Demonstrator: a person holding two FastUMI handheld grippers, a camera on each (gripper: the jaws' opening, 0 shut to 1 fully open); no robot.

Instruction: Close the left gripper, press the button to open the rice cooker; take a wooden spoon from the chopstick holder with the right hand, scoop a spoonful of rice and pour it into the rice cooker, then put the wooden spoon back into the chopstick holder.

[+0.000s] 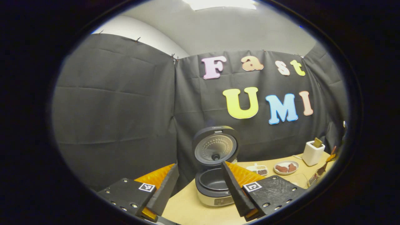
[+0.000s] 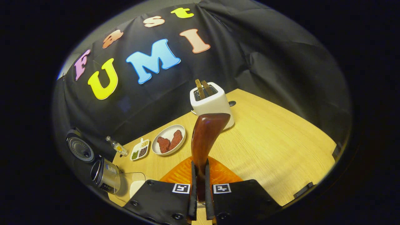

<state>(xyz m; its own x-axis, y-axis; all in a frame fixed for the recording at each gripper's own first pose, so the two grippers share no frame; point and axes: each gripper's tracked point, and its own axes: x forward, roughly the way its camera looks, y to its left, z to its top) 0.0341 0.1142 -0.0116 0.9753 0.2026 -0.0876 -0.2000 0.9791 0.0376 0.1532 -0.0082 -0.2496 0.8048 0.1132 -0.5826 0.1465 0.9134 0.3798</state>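
The rice cooker stands on the wooden table with its lid swung up and the dark inner pot showing. My left gripper hangs open in front of it, one finger on each side, touching nothing. My right gripper is shut on the narrow part of a dark wooden spoon, whose broad end points forward above the table. In the right gripper view the open rice cooker sits far left, with a clear container holding something white beside it.
A white toaster with two slices stands at the back by the cloth wall. Left of it lie a plate of red meat, a divided dish of grains and a small bottle. The toaster and plate sit right of the cooker.
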